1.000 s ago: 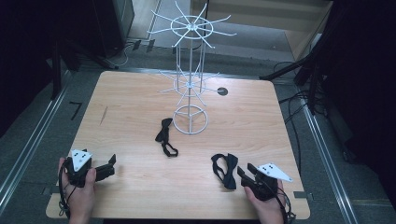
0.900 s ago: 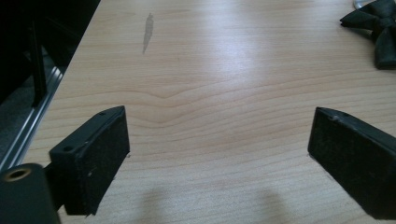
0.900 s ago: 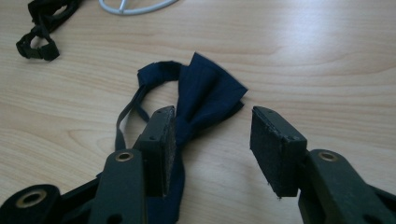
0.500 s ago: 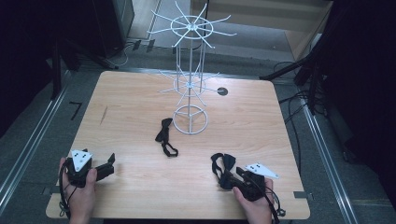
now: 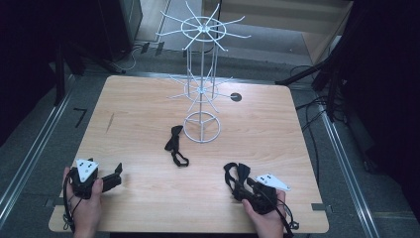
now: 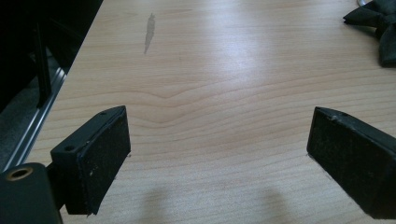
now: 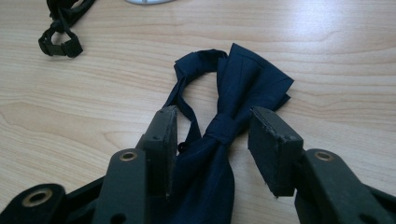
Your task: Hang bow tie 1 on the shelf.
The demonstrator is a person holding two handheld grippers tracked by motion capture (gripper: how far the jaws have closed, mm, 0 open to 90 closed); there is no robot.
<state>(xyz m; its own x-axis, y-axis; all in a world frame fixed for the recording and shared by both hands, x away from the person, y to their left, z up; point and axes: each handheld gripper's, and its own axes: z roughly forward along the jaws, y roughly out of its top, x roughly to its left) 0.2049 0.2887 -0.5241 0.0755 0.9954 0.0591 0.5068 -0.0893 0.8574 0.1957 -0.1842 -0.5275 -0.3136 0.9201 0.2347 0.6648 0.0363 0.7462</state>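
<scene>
Left gripper (image 5: 115,177) at lower left of the high view, gripped by a hand (image 5: 84,208), jaws spread wide over bare desk (image 5: 143,129), nothing between them. Black bow tie (image 5: 174,144) near frame centre, just left of the white wire rack (image 5: 201,89) and its ring base. Small dark disc (image 5: 236,97) right of the rack, on the desk. Navy bow tie (image 7: 233,116) lower right of centre in the high view, flat on the wood, strap looped beside it. Right gripper (image 7: 212,135) at lower right, jaws half parted, straddled the tie's knot; pads apart from the cloth, not pressed on it.
</scene>
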